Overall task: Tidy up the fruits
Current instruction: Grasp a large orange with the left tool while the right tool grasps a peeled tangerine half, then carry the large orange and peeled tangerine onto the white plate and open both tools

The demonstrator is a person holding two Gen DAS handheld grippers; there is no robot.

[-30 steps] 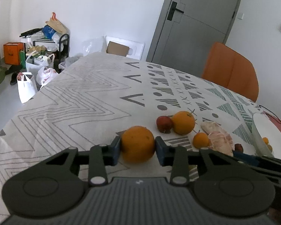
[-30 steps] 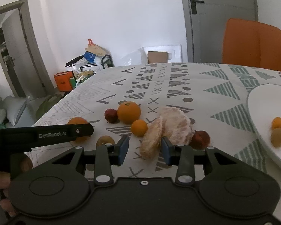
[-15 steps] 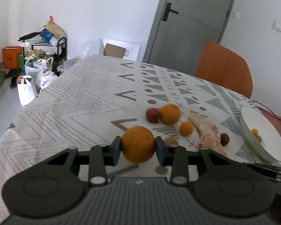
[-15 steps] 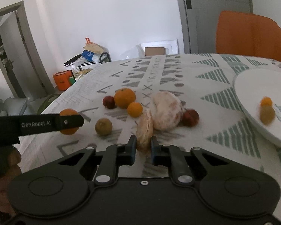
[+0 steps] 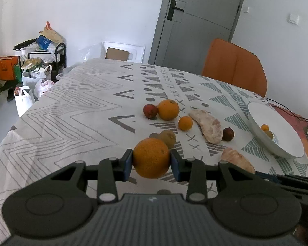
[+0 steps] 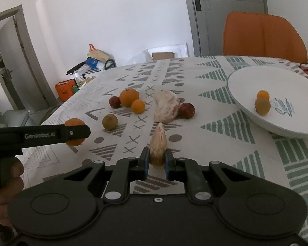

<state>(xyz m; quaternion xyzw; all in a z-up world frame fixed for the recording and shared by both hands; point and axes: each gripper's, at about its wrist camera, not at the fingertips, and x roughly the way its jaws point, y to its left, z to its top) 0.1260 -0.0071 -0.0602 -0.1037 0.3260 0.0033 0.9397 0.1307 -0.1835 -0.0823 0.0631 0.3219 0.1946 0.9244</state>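
Patterned tablecloth [image 6: 215,82] carries loose fruits [image 6: 129,97], white bowl [image 6: 246,78].

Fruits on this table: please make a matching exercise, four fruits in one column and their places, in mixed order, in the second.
Things:
1. big orange
2. pomelo segment
3. brown-green fruit
4. dark red fruit

Places:
A. inside the white bowl
B. on the cloth, touching another orange
C. clamped in the left gripper
D. clamped in the right gripper

Pairs: 1-C, 2-D, 3-A, 4-B
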